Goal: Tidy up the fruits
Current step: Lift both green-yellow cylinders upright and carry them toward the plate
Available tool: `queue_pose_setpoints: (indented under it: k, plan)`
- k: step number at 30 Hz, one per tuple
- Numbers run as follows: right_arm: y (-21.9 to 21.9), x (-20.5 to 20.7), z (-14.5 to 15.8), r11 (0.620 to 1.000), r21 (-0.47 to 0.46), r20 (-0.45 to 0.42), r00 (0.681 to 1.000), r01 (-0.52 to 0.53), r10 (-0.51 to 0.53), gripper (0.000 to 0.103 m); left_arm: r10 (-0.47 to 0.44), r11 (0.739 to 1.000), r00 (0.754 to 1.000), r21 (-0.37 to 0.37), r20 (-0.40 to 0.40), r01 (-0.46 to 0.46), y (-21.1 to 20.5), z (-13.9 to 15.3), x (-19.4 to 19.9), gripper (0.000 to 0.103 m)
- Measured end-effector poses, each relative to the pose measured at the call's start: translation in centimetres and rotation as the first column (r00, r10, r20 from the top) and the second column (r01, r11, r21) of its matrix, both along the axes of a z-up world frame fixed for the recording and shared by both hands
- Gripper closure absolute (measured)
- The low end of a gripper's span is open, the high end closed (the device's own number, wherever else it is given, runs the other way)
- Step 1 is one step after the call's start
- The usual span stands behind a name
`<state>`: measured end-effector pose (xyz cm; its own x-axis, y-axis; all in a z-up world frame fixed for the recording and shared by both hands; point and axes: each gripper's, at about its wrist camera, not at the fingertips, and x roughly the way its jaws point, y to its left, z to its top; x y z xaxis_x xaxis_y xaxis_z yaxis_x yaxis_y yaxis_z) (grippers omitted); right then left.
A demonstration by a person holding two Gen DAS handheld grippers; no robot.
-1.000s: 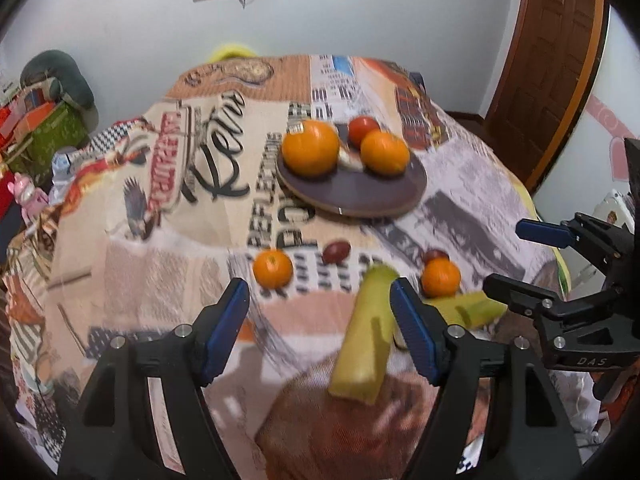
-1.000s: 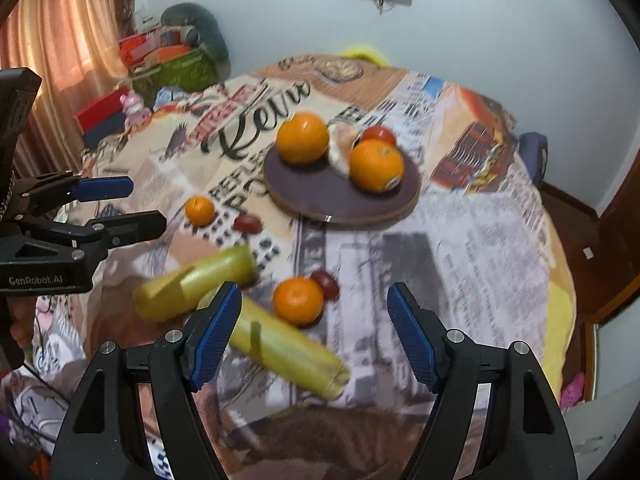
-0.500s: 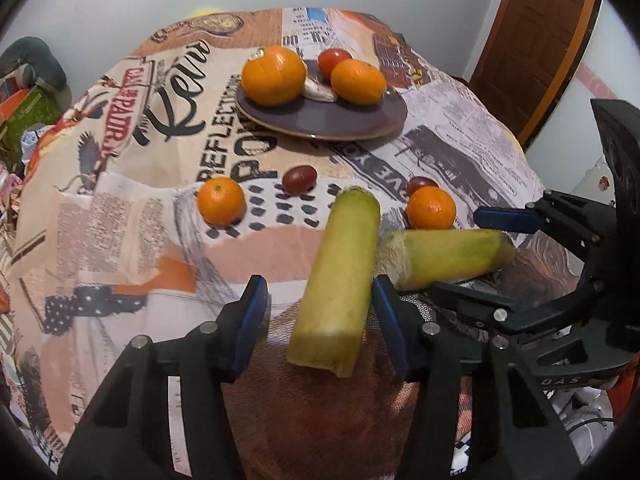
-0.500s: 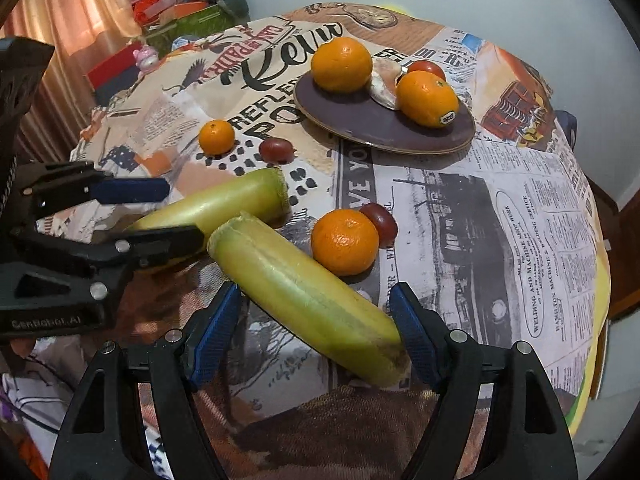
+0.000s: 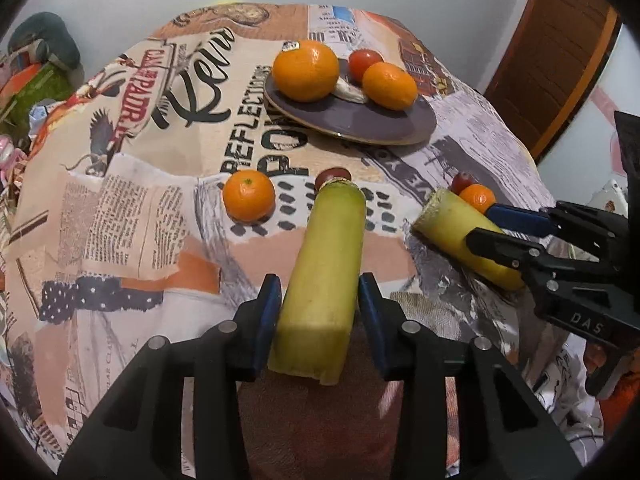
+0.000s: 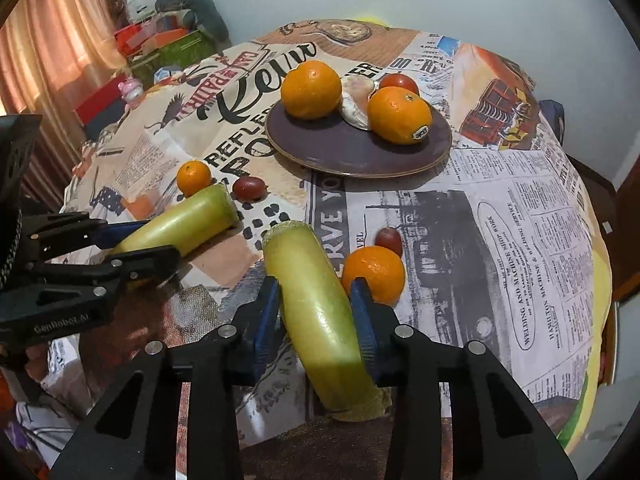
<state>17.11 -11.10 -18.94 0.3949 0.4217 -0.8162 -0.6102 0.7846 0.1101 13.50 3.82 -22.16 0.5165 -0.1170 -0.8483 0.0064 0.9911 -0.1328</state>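
Two yellow-green stalk pieces lie near the table's front. My left gripper (image 5: 318,314) is shut on the left stalk (image 5: 326,276), also seen in the right wrist view (image 6: 184,222). My right gripper (image 6: 316,316) is shut on the right stalk (image 6: 316,304), also seen in the left wrist view (image 5: 460,228). A dark plate (image 6: 356,148) holds two big oranges (image 6: 311,89), a red fruit (image 6: 398,82) and a pale piece. Small oranges (image 5: 249,195) (image 6: 373,274) and dark red fruits (image 6: 249,188) (image 6: 388,240) lie loose on the cloth.
The round table wears a newspaper-print cloth (image 6: 500,232). Its front edge drops off just under both grippers. Boxes and clutter (image 6: 152,40) stand off the far left; a wooden door (image 5: 560,48) is at the right.
Both grippers moved forward and down over the stalks. Their jaws closed from wide open onto one stalk each.
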Motion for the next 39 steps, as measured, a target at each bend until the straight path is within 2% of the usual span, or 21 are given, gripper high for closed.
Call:
queue_pose_setpoints:
  k: [3, 7, 11, 19, 26, 31, 39]
  plan:
    - [0.3, -0.1, 0.0, 0.999, -0.027, -0.005, 0.999, -0.033, 0.033, 0.069, -0.036, 0.999, 0.999, 0.023, -0.008, 0.036, -0.5, 0.1, 0.0, 0.064]
    - [0.6, -0.1, 0.0, 0.995, -0.061, -0.016, 0.997, -0.082, 0.081, 0.066, -0.057, 0.998, 0.998, 0.014, -0.018, 0.057, -0.8, 0.0, 0.6, 0.064]
    - [1.0, 0.2, -0.5, 0.991, -0.082, -0.025, 0.995, -0.103, 0.102, 0.058, -0.064, 0.998, 0.998, 0.016, -0.025, 0.065, -1.3, -0.2, 1.4, 0.064]
    - [1.9, 1.1, -1.4, 0.991, -0.082, -0.041, 0.993, -0.11, 0.107, 0.06, -0.084, 0.996, 0.996, 0.017, -0.037, 0.084, -1.7, -0.9, 3.5, 0.064]
    - [2.3, 1.5, -1.3, 0.992, -0.062, -0.033, 0.994, -0.108, 0.106, 0.062, -0.072, 0.997, 0.997, 0.018, -0.017, 0.072, -1.7, -0.8, 4.3, 0.067]
    - [1.8, 1.6, -0.2, 0.998, -0.007, -0.01, 0.998, -0.07, 0.07, 0.064, -0.058, 0.998, 0.998, 0.025, 0.025, 0.057, -1.2, 0.7, 3.6, 0.068]
    - [0.1, 1.7, 3.5, 0.995, 0.098, 0.064, 0.998, -0.002, -0.004, 0.067, -0.029, 1.0, 0.989, 0.015, 0.145, 0.027, -0.2, 5.6, 2.2, 0.069]
